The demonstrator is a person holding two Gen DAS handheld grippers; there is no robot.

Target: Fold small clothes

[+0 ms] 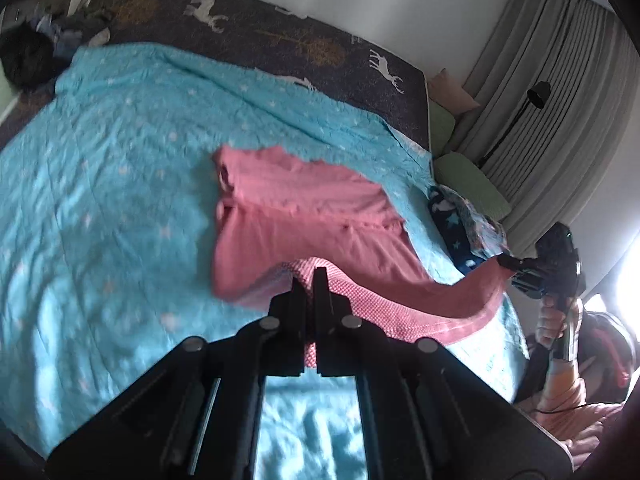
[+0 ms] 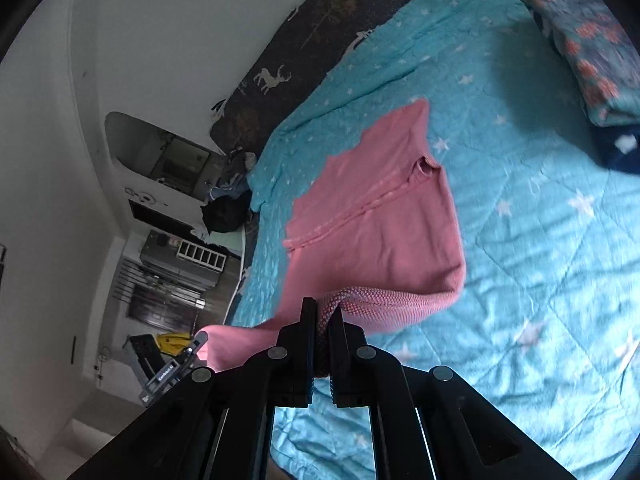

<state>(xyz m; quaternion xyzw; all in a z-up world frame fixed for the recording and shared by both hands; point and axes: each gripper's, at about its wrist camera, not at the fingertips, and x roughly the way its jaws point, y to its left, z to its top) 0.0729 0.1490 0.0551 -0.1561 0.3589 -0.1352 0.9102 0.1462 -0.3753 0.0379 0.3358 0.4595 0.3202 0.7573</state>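
Note:
A small pink knit garment (image 1: 304,216) lies on a turquoise star-print quilt (image 1: 120,168). Its near edge is lifted off the quilt. My left gripper (image 1: 309,280) is shut on the left end of that ribbed edge. My right gripper (image 2: 323,309) is shut on the other end, and it also shows at the right in the left wrist view (image 1: 508,266). The edge hangs stretched between the two grippers. The garment (image 2: 376,220) spreads away from me on the quilt (image 2: 540,260), with a seam across its middle.
A stack of folded patterned clothes (image 1: 464,224) sits on the quilt's right edge, also in the right wrist view (image 2: 592,60). A dark deer-print sheet (image 1: 280,40) covers the far bed. Green pillows (image 1: 472,184), curtains and a black lamp (image 1: 536,94) stand at right.

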